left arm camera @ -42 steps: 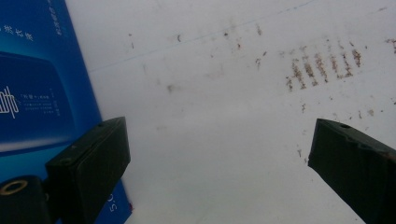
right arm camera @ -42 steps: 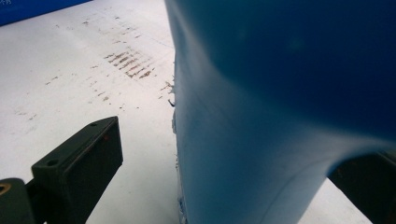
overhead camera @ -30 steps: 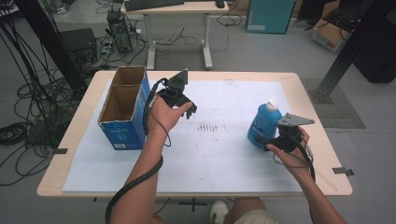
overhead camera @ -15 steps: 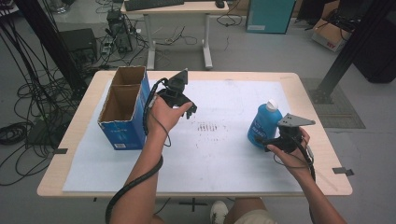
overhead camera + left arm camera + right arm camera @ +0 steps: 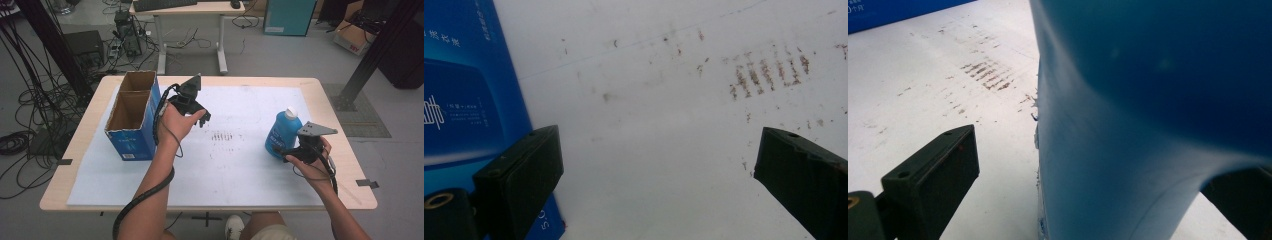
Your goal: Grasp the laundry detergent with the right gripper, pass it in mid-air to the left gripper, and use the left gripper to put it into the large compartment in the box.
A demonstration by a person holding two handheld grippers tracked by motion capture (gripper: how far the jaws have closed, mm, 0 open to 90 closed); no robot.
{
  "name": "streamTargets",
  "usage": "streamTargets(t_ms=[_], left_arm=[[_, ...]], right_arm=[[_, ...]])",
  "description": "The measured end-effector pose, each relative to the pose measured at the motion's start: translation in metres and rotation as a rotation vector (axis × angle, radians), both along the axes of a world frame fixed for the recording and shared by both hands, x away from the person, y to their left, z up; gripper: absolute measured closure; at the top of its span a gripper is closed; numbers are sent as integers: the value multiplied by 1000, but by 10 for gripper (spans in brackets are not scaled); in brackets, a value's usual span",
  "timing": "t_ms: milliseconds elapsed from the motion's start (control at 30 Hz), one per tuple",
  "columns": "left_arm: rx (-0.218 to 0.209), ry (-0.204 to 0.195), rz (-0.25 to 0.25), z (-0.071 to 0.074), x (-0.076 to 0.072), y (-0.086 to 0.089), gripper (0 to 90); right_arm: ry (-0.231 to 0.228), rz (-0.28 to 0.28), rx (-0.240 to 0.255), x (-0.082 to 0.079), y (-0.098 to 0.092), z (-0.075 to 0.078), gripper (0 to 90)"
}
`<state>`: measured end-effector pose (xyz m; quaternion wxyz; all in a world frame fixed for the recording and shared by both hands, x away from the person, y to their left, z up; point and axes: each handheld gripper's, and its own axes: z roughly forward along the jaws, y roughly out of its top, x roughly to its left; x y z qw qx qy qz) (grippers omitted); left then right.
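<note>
Bottle (image 5: 283,131) stands upright between the spread jaws of your right gripper (image 5: 284,152), not yet clamped. Your left gripper (image 5: 204,119) hangs wide apart, empty, beside the box (image 5: 136,131).

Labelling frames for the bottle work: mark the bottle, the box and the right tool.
bottle (image 5: 281,133), high view, on its blue body.
box (image 5: 134,141), high view, on its blue front wall.
right tool (image 5: 286,153), high view, between its tips.

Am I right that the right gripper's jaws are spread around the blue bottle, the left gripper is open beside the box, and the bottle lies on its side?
One thing is off: the blue bottle stands upright on the table, white cap up, as the high view shows. The right gripper does have its jaws spread around it, and the left gripper is open beside the box.
</note>
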<state>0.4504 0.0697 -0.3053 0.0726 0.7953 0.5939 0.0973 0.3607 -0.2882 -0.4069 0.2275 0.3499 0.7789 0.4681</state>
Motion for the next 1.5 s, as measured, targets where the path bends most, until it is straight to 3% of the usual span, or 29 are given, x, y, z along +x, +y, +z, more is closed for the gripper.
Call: streamTargets(t_ms=[933,1033,1300,1400,1500], left_arm=[[-1,-9,5,2,0,1,57],[-6,6,2,3,1,1,57],[-3,-7,5,3,0,1,57],[-5,6,-1,4,0,1,57],[0,-10,2,3,0,1,57]], right_arm=[[-15,-2,9,0,0,-2,14],[-15,-2,10,0,0,-3,14],[-17,-6,13,0,0,-3,14],[-21,-6,12,0,0,-3,14],[-24,-5,10,0,-1,-2,14]])
